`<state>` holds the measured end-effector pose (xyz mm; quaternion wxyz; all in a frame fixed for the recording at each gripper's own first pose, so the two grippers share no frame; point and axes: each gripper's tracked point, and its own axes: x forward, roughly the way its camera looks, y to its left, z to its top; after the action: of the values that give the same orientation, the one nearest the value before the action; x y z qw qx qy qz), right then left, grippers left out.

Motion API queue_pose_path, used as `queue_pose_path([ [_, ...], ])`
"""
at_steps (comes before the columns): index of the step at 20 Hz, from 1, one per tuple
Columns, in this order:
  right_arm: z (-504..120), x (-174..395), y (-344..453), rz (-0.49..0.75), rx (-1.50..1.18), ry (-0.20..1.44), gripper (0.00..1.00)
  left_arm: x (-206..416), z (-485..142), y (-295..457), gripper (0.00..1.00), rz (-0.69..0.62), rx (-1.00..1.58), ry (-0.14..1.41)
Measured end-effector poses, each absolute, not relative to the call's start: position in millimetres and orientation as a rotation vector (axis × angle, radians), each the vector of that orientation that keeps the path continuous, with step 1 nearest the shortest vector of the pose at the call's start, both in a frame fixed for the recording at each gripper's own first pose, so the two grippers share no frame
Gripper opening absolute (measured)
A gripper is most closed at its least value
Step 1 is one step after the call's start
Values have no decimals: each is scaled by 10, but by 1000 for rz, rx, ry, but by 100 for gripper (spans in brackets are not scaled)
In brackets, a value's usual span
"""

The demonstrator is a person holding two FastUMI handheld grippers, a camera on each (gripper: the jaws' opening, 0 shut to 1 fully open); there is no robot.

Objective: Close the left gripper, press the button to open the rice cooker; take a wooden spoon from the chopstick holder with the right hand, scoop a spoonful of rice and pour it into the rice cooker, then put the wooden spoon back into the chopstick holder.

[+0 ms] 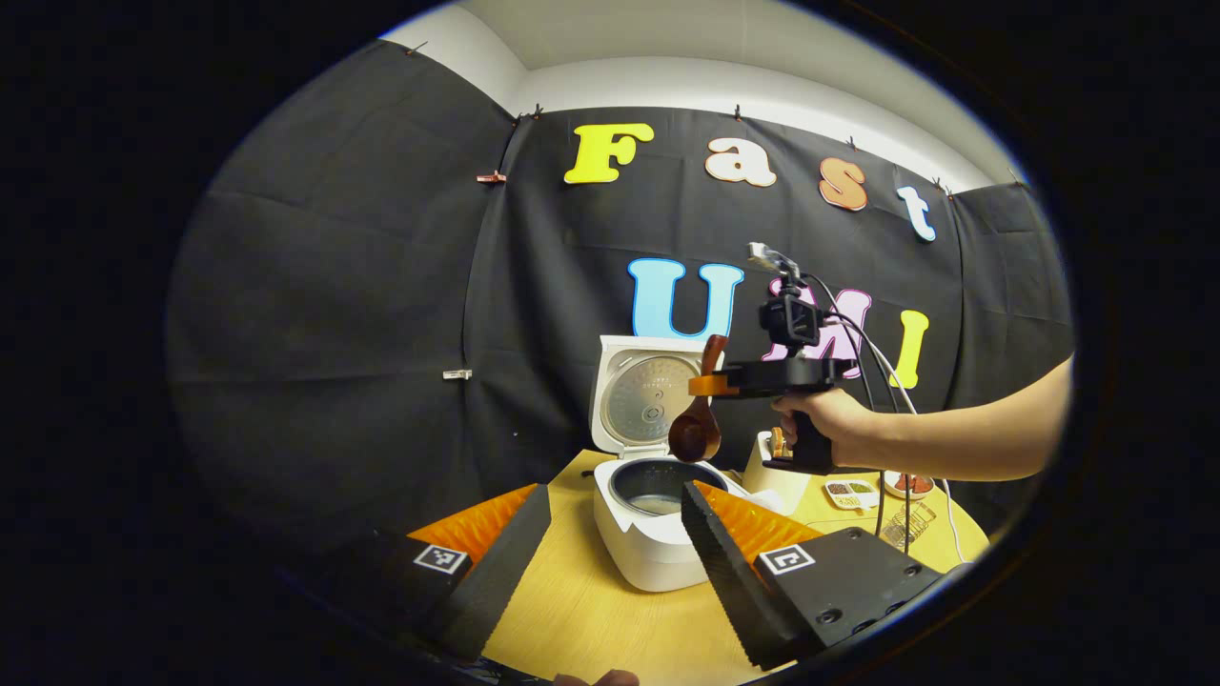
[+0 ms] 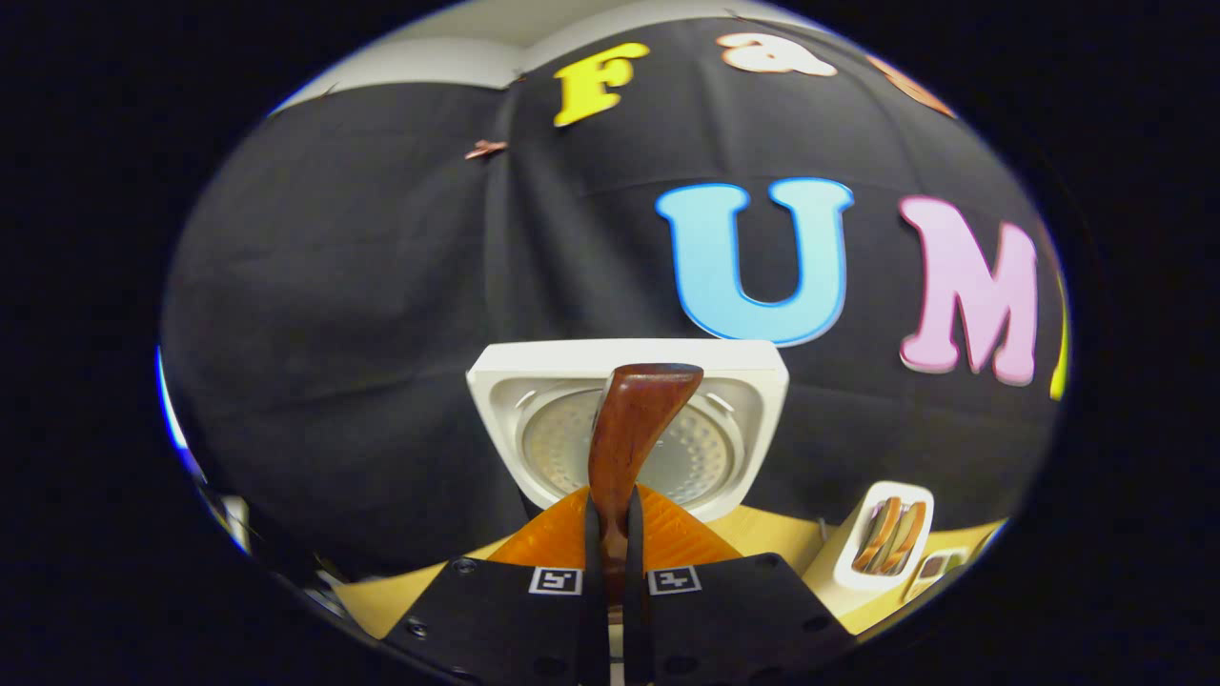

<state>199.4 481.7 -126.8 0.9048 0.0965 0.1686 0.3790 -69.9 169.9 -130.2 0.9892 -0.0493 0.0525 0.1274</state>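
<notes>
- Seen from the left gripper view: left claw [image 1: 610,534] low in the foreground, its two black fingers spread well apart, gripping nothing, hovering over a pale wooden surface [image 1: 591,619].
- Between and beyond those fingers: white rice cooker [image 1: 658,534] standing on the surface, lid [image 1: 648,395] raised upright at the back, dark inner pot [image 1: 662,486] exposed with a pale layer at its bottom.
- Above the open pot: right claw [image 1: 713,385], gripped by a hand [image 1: 829,424] with a bare forearm reaching in from the right edge; orange fingers clamped on the handle of a brown wooden spoon [image 1: 696,429], bowl hanging downward just over the pot's rim.
- Behind the hand: white chopstick holder [image 1: 767,467]; farther right on the surface, a small divided dish [image 1: 851,493] of grains.
- Seen from the right gripper view: right claw at bottom centre, fingers [image 2: 593,543] together, pressing both sides of the spoon's handle, handle tip rising upright between them.
- Directly behind the handle: raised cooker lid, round metal inner face toward the camera.
- Lower right: chopstick holder with several wooden utensils [image 2: 891,535] inside.
</notes>
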Motion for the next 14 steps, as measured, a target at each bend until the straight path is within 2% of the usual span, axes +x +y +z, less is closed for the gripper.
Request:
queue_pose_path([
  [2, -1200, 2043, 4612, 738, 327, 392, 10, -689, -1263, 1658, 95, 248, -99, 98],
  [9, -562, 2020, 3841, 693, 667, 379, 10, -635, -1123, 1477, 95, 219, -99, 86],
  [14, -293, 1997, 2977, 609, 732, 303, 10, -560, -967, 1340, 95, 193, -95, 62],
])
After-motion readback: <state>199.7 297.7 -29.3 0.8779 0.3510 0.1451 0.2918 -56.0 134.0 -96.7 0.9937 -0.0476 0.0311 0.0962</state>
